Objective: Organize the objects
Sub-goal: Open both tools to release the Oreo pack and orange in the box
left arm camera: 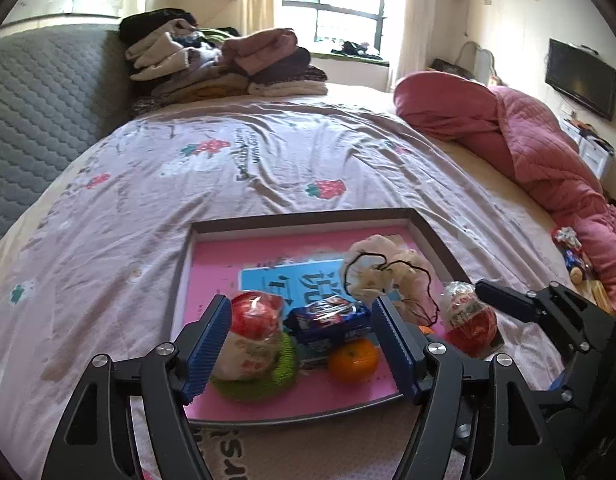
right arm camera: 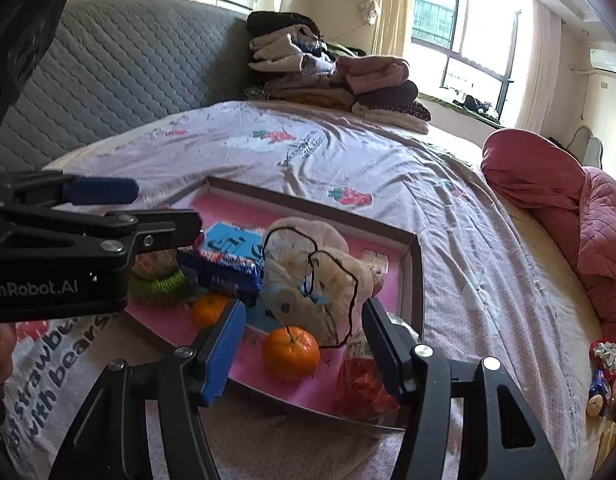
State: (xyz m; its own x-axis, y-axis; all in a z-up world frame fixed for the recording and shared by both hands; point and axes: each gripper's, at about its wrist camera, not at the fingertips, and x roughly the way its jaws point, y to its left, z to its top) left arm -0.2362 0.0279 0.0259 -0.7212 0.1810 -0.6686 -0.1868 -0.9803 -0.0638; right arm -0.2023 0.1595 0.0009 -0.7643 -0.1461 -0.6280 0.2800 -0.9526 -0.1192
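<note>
Both grippers — left gripper (left arm camera: 302, 346) and right gripper (right arm camera: 304, 350) — hover with fingers wide and seemingly empty above the tray (left arm camera: 308, 216) on the bed (left arm camera: 148, 200), where snacks sit gathered for tidying.

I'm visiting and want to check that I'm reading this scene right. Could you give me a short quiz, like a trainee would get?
1. True or false: the left gripper is clamped on the cookie pack.
2. How many oranges lie in the tray? A one, B two, C four.
3. Fill in: the black string belongs to the cloth ____.

Key: 1 false, its jaws stand open around it. 2 B, near orange and far orange. 3 pouch.
</note>
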